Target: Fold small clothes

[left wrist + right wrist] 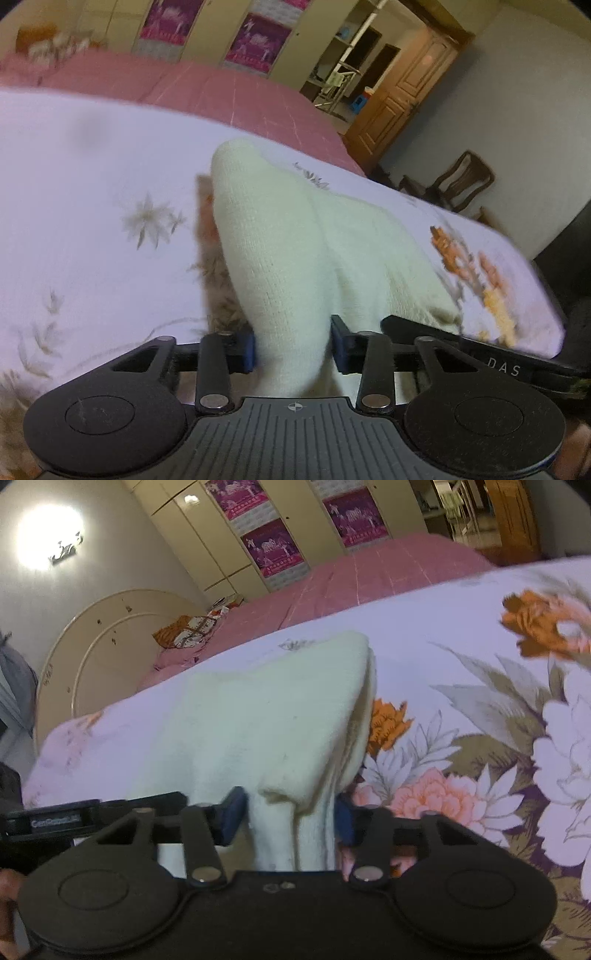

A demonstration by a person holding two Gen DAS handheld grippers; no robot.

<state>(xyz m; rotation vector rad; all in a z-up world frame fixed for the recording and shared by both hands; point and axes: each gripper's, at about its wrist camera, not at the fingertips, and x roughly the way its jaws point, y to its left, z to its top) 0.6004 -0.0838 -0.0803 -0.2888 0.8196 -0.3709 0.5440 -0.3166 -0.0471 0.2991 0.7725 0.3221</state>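
Two grippers pinch one cream knit garment above a floral bedsheet: the left gripper clamps a bunched fold at lower centre, the right gripper likewise; a pink quilt fills the upper frame.

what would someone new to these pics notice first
The pale cream knitted garment rises like a tent in the middle of both views, a bunch of it pinched in the left gripper and another in the right gripper. Under it lies a white floral bedspread, with a pink quilt behind.
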